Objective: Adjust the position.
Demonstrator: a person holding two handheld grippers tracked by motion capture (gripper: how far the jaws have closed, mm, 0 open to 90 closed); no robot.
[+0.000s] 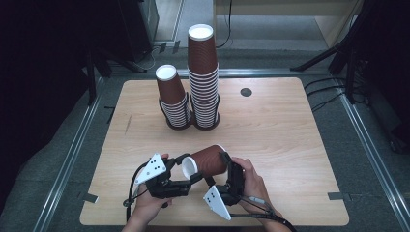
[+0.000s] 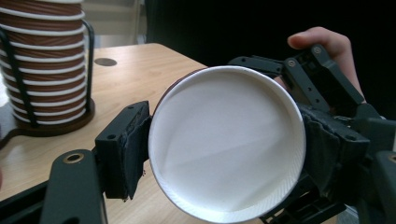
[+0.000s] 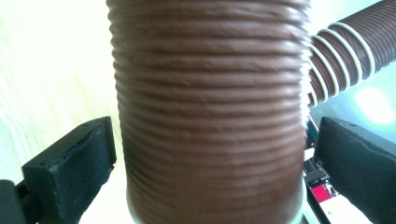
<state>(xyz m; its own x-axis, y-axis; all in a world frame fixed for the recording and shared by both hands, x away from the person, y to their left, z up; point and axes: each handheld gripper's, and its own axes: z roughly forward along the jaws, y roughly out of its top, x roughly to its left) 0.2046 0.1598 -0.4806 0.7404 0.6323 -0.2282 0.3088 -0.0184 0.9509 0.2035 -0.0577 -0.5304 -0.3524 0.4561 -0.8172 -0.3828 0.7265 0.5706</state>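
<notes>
A brown ribbed paper cup (image 1: pixel 208 160) lies on its side in the air over the table's front middle, with a gripper at each end. Its white base (image 2: pixel 229 140) faces the left gripper view. My left gripper (image 1: pixel 189 167) is shut on that narrow end, both pads (image 2: pixel 133 149) pressed against the rim. My right gripper (image 1: pixel 218 169) straddles the wider part of the cup (image 3: pixel 210 93). It stands open, with a slim gap at each pad (image 3: pixel 74 172).
Two upside-down stacks of brown cups stand in a black wire holder (image 1: pixel 193 124) at the back middle: a tall stack (image 1: pixel 203 72) and a shorter leaning stack (image 1: pixel 173 96). A dark round grommet (image 1: pixel 246 92) sits in the wooden table (image 1: pixel 280 140) at the back right.
</notes>
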